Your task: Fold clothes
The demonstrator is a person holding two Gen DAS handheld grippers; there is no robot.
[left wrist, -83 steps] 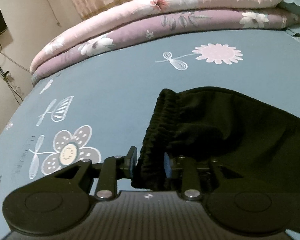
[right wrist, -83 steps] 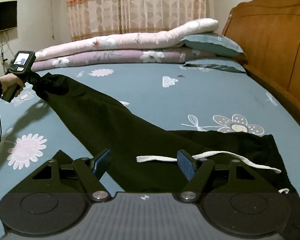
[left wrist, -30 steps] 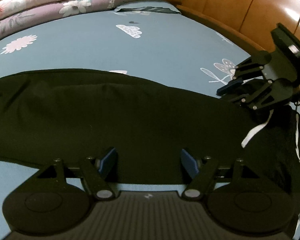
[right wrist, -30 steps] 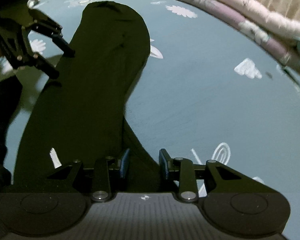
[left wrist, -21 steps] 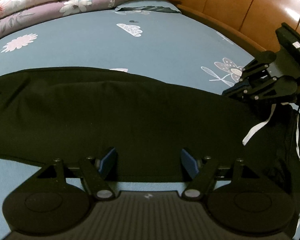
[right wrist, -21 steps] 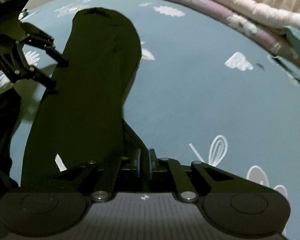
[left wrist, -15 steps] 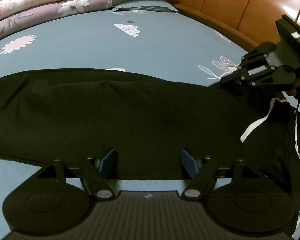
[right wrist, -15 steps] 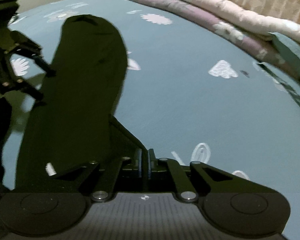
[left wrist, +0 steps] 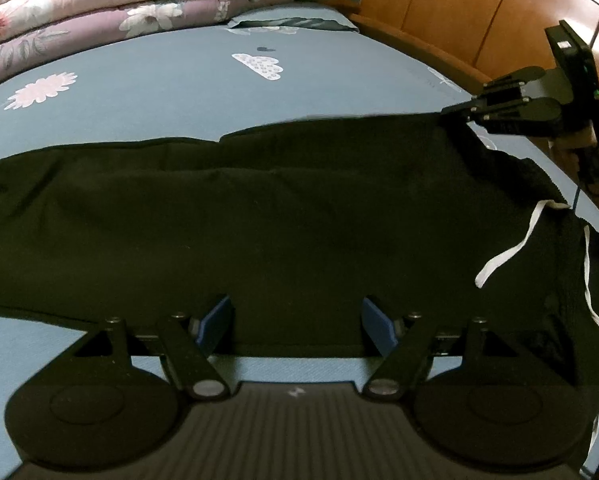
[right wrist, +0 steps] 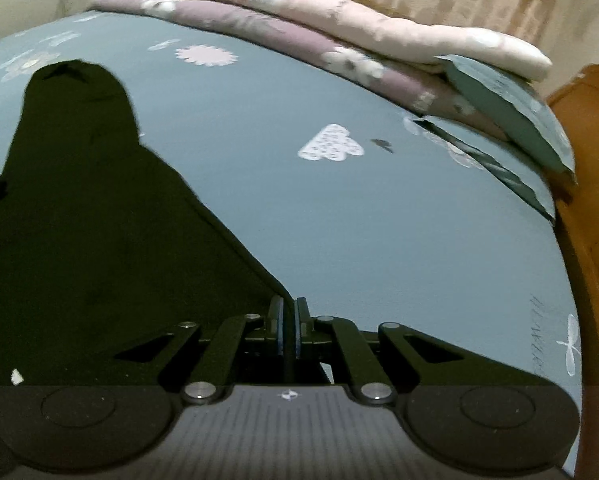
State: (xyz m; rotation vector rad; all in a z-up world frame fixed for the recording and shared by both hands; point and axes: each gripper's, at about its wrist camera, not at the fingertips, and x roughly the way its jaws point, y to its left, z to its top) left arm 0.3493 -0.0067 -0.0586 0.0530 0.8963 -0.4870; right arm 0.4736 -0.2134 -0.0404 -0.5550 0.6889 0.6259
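The left tongs (left wrist: 295,320) stand spread over the near edge of the black trousers (left wrist: 259,220), which lie stretched across the blue bed sheet (left wrist: 179,72). The right tongs (right wrist: 288,322) are pinched on the trousers' far edge at the waist end, lifting it taut off the bed.

1. The black trousers (left wrist: 259,220) are matt, soft knit cloth; their waistband looks rougher and ribbed.
2. The drawstring (left wrist: 511,240) is flat white woven tape.
3. The bed sheet (right wrist: 379,220) is smooth, matt blue cloth with printed flowers.
4. The headboard (left wrist: 459,12) is glossy, varnished wood.
5. The left gripper (left wrist: 295,326) is matt black plastic with shiny metal pins; its fingers (left wrist: 215,322) carry blue pads.
6. The quilts (right wrist: 299,4) are soft printed cloth.
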